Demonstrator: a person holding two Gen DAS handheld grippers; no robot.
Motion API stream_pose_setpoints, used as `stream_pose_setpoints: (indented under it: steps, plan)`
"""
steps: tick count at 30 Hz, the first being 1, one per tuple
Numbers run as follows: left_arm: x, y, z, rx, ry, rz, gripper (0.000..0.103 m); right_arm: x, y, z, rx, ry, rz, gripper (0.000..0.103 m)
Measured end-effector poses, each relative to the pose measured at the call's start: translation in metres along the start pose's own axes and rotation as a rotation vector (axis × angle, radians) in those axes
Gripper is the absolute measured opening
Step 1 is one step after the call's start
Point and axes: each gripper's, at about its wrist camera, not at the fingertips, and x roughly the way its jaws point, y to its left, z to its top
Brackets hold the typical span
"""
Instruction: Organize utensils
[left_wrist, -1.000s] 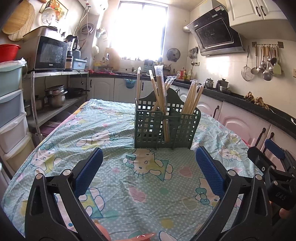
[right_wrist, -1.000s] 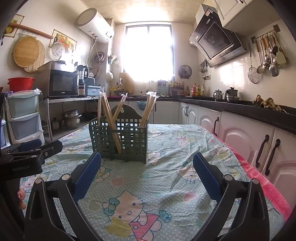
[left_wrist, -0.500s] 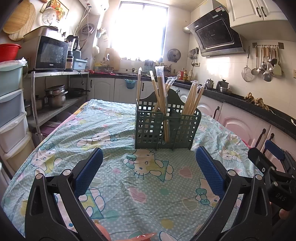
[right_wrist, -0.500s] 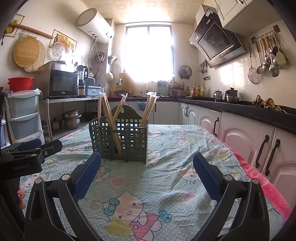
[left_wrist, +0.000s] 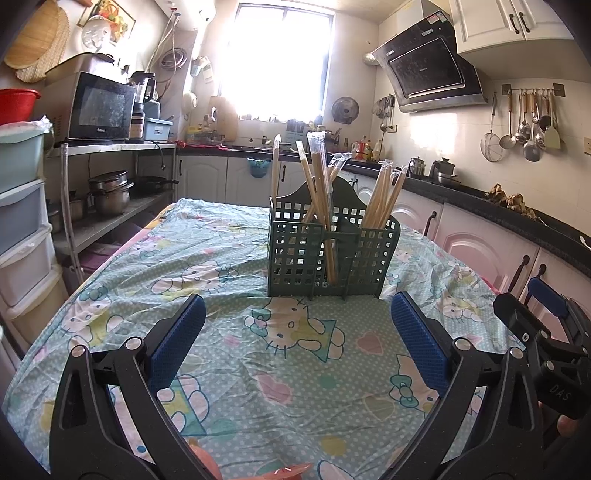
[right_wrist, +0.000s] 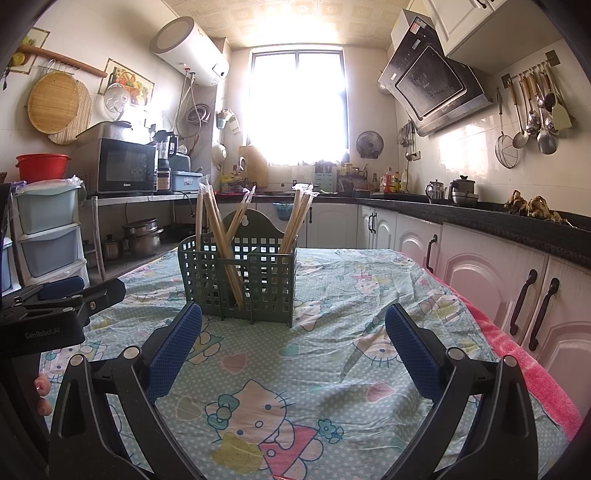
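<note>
Both tools spread wide, empty: left tool (left_wrist: 297, 334), right tool (right_wrist: 293, 332). Green plastic lattice caddy (left_wrist: 332, 251) frame centre; wrapped wooden chopsticks (left_wrist: 321, 192) upright. Advise pinching one pair high, lifting straight.

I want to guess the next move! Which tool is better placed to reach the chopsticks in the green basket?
Probably the left tool: the green basket sits nearly centred between its open fingers. For the right tool, also open, the basket lies off toward its left finger. It's close, since both hang short of the wrapped chopsticks.
</note>
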Motion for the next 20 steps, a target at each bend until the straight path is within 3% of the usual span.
stream_pose_setpoints:
  steps: [5,9,13,15,18,20]
  plan:
    - [0.001,0.003,0.001,-0.019,0.007,-0.012,0.093,-0.001,-0.001,0.001,0.001,-0.004,-0.001,0.097]
    - [0.004,0.006,0.001,-0.036,0.031,0.022,0.093,0.001,-0.004,0.005,0.018,0.024,0.002,0.097]
    - [0.013,0.031,0.019,-0.076,0.1,0.063,0.093,0.012,-0.033,0.026,0.073,0.06,-0.053,0.097]
    - [0.032,0.051,0.031,-0.073,0.167,0.104,0.093,0.03,-0.055,0.039,0.077,0.119,-0.115,0.097]
    - [0.078,0.087,0.042,-0.073,0.325,0.213,0.093,0.079,-0.107,0.053,0.111,0.267,-0.226,0.097]
    - [0.114,0.114,0.043,-0.111,0.389,0.281,0.093,0.118,-0.132,0.051,0.098,0.398,-0.279,0.097]
